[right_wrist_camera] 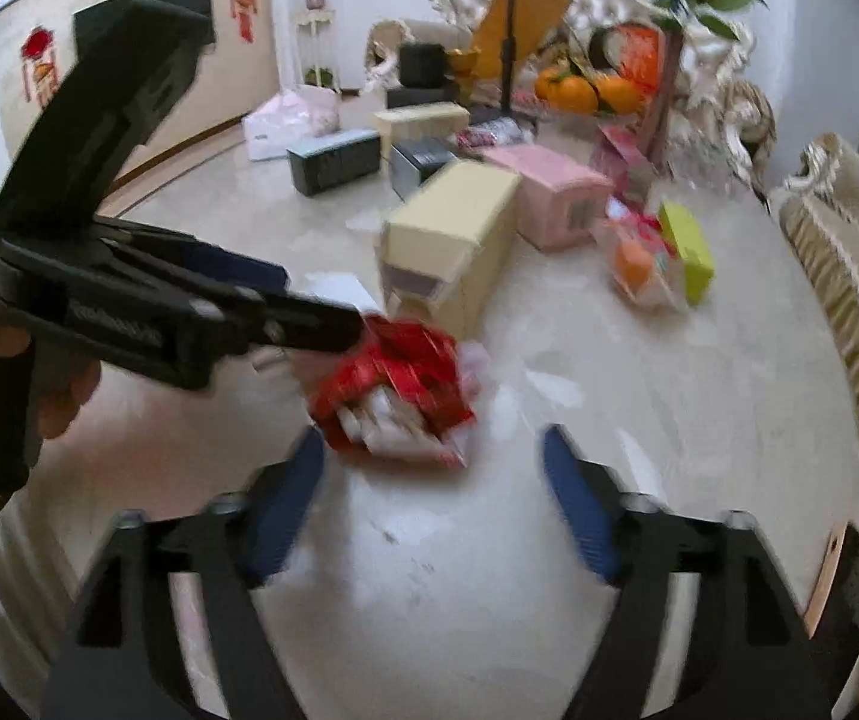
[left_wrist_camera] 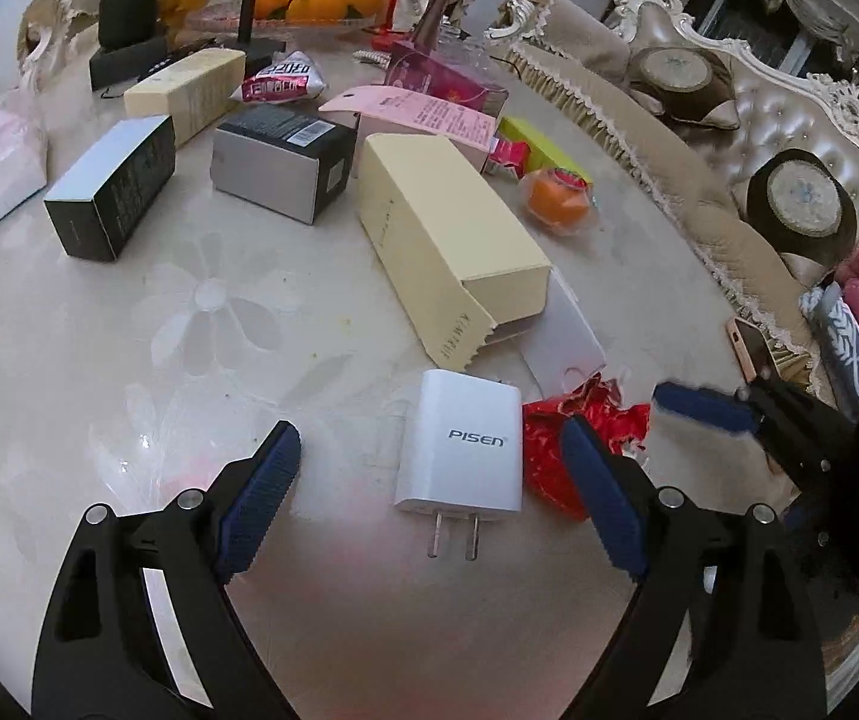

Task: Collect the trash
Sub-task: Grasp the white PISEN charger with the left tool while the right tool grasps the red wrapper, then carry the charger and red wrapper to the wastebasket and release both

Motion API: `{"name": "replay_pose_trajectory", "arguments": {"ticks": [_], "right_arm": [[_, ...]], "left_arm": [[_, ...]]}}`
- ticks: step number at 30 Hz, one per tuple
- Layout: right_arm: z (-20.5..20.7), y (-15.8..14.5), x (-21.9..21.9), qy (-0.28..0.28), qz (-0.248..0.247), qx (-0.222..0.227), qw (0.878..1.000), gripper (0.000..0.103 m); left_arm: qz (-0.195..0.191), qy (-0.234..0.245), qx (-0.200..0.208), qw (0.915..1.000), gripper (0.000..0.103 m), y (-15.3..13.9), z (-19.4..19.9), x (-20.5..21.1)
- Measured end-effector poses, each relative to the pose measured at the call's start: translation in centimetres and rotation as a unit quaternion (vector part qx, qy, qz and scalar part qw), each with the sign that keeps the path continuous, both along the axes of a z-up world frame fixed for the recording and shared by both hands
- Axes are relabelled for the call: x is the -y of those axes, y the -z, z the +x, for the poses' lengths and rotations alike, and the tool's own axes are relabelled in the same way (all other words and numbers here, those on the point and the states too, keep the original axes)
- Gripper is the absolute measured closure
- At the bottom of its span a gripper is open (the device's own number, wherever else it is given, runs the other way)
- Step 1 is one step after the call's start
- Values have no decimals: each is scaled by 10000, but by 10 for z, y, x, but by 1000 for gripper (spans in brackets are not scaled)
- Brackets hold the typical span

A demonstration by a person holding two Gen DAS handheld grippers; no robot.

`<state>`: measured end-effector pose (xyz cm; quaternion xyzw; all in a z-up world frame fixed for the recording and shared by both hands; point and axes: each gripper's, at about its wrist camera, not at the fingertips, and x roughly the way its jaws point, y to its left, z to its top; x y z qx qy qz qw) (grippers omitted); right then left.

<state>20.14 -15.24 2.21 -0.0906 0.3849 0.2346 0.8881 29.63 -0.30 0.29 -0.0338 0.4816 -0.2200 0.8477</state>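
A crumpled red wrapper (left_wrist_camera: 585, 447) lies on the marble table beside a white PISEN charger (left_wrist_camera: 459, 456). My left gripper (left_wrist_camera: 429, 456) is open, its fingers on either side of the charger, the right finger against the wrapper. In the right wrist view the wrapper (right_wrist_camera: 396, 396) lies just ahead of my open right gripper (right_wrist_camera: 432, 456), and the left gripper (right_wrist_camera: 321, 324) reaches in from the left to the wrapper's far edge. The right gripper's fingertip (left_wrist_camera: 702, 408) shows at the right of the left wrist view.
Several boxes lie on the table: a long cream box (left_wrist_camera: 447, 240), a dark box (left_wrist_camera: 111, 186), a grey-black box (left_wrist_camera: 282, 162), a pink box (right_wrist_camera: 549, 192). A wrapped orange (left_wrist_camera: 555, 201), a green box (right_wrist_camera: 687, 252), a fruit bowl (right_wrist_camera: 585, 90) and a phone (left_wrist_camera: 753, 354) are there. A sofa (left_wrist_camera: 759, 180) borders the right.
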Motion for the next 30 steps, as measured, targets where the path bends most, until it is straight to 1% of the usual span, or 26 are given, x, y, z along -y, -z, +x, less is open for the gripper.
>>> {"name": "replay_pose_trajectory", "arguments": {"ticks": [3,5,6,7,8,9,10,12,14,17,19,20,21,22,23,24,25,27,28,30], "right_arm": [[7,-1,-17,-158,-145,44,9998,29],[13,2,-26,-132,-360,49,9993,29],[18,5,-29,-122,-473,-13,9988,29],[20,7,-29,-105,-486,-114,9987,31],[24,9,-27,-50,-445,-235,9987,34],[28,10,-23,-14,-284,-364,9989,47],[31,10,-16,28,-82,-518,9986,57],[33,9,-4,232,-109,-541,9982,58],[33,9,11,304,64,-635,9975,59],[32,10,29,410,224,-685,9966,59],[30,10,34,401,342,-712,9961,59],[29,10,33,400,326,-695,9962,59],[28,10,31,400,285,-675,9965,59],[28,10,29,415,206,-643,9969,59],[27,10,26,461,160,-625,9969,60],[26,10,25,551,163,-625,9964,63],[25,9,26,586,235,-629,9960,65],[17,4,28,612,452,-561,9955,66],[12,1,31,637,580,-500,9950,66],[0,-7,37,658,878,-427,9930,66]], "left_arm": [[110,68,13,9999,17,0,0,4],[65,117,-12,9999,17,0,1,5],[-8,151,-31,9999,17,0,2,5],[-67,180,-41,9998,17,0,2,5],[-97,210,-34,9997,17,0,1,6],[-80,225,-20,9997,17,1,1,6],[-64,260,1,9996,17,1,0,7],[-53,319,28,9995,17,1,-1,7],[2,359,51,9993,17,2,-1,8],[249,423,171,9986,17,3,-4,15],[554,427,315,9970,17,4,-6,24],[645,432,353,9964,17,5,-7,27],[876,451,421,9942,17,7,-9,33],[1018,456,456,9927,20,7,-11,36],[1263,435,524,9897,29,8,-12,41],[1344,449,647,9878,56,6,-15,44],[1394,393,682,9871,65,4,-16,44],[1443,309,638,9870,65,3,-17,45],[1452,310,682,9866,65,2,-19,45],[1331,284,803,9874,65,-4,-29,43]]}}
